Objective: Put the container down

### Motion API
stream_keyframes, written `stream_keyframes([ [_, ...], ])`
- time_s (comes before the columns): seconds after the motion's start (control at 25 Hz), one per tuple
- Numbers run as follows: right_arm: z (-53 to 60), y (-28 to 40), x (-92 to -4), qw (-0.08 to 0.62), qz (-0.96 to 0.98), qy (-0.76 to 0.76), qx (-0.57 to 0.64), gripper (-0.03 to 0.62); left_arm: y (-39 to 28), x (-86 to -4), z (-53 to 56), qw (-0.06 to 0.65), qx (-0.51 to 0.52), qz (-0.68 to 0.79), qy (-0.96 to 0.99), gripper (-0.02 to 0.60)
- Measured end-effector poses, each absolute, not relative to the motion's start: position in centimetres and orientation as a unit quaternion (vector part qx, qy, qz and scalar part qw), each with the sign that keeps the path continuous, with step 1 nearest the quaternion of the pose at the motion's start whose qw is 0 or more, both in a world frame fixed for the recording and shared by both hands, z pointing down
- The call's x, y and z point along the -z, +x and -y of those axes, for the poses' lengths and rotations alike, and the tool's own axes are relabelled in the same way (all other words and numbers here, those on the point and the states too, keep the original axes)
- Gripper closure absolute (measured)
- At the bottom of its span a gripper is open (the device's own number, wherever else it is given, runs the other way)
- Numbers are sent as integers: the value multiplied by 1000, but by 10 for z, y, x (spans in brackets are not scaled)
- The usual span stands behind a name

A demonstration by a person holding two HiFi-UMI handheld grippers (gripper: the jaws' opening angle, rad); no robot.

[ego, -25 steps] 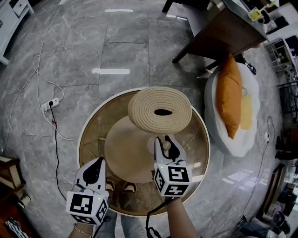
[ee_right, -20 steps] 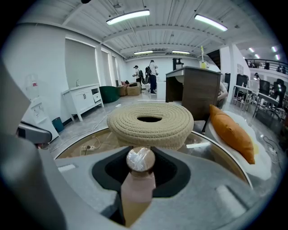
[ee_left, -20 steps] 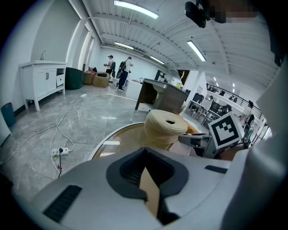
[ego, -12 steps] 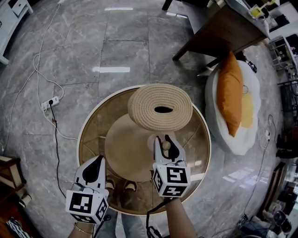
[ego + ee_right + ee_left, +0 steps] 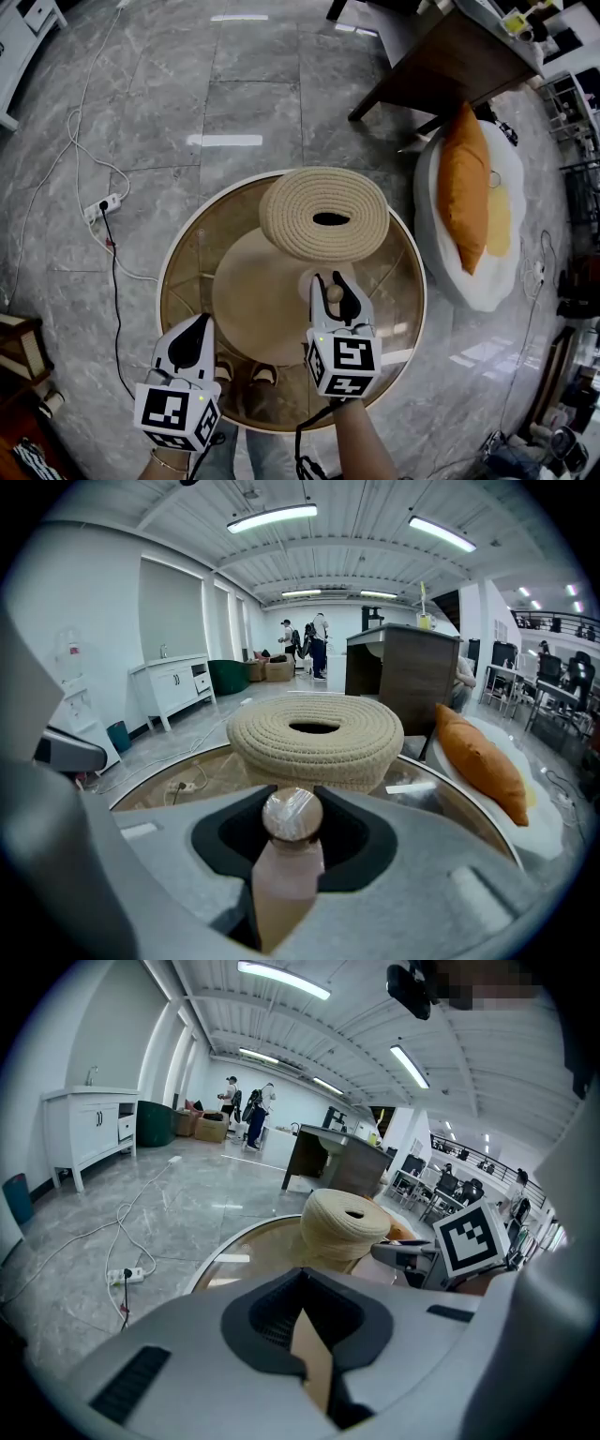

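A small pinkish container with a round wooden cap (image 5: 334, 293) sits between the jaws of my right gripper (image 5: 330, 282), which is shut on it above the round glass table (image 5: 178, 253). In the right gripper view the cap (image 5: 292, 816) shows at the jaw tips of that gripper (image 5: 292, 795), just short of a woven rope basket (image 5: 315, 735). The basket (image 5: 324, 215) stands on the table's far side, with a hole in its top. My left gripper (image 5: 201, 323) hovers over the table's near left rim, shut and holding nothing; its tips (image 5: 302, 1275) meet.
A round wooden disc (image 5: 253, 305) lies under the glass. An orange cushion (image 5: 464, 192) rests on a white floor seat to the right. A dark wooden table (image 5: 450, 66) stands at the back right. A power strip with cable (image 5: 101, 208) lies on the floor to the left.
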State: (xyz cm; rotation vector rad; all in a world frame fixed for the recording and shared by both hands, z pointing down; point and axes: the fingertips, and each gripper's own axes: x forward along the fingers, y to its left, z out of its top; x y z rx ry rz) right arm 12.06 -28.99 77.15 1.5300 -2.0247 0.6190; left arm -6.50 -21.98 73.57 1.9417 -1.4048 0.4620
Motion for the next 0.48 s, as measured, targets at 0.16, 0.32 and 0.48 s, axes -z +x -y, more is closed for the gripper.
stream_keyframes([
  [0.16,289,120,-771,263,749,567,-221,470,-67,-735,218,343,-177,542,747,584],
  [0.32,289,120,-771,257,749,572,-213,470,-68,-736,213,344,-176,543,746,584],
  [0.48,289,120,-772,257,752,569,-211,470,-69,-734,208,345,-174,543,746,584],
])
